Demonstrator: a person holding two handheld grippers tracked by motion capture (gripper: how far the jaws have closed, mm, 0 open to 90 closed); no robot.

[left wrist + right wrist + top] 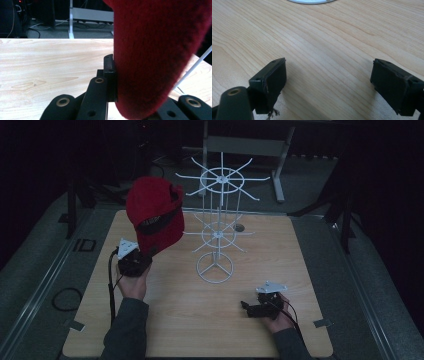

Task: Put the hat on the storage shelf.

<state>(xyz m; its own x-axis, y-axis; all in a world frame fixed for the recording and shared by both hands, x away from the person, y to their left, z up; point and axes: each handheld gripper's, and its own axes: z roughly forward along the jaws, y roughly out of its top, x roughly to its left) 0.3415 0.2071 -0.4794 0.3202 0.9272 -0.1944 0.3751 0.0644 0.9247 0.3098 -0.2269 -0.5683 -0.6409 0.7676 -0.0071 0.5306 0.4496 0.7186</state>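
Right gripper sits low at the near right of the wooden table, held in the person's right hand, grey plate on top; in the right gripper view its jaws stand wide apart with bare wood grain between them, nothing held, and the white ring foot of the stand is just visible at the top edge. Left gripper is raised at the near left, in the left hand, cable trailing down beside the sleeve. Its jaws are closed on the lower edge of a red baseball cap; the left gripper view shows one black pad pressed flat against the red fabric, the other jaw hidden behind the cloth. Cap is held up off the table, left of a white wire hat stand with two spoked tiers of hooks, near the upper tier, whether touching I can't tell. Stand's round base rests mid-table. Beyond the table, dark floor and a grey metal frame.
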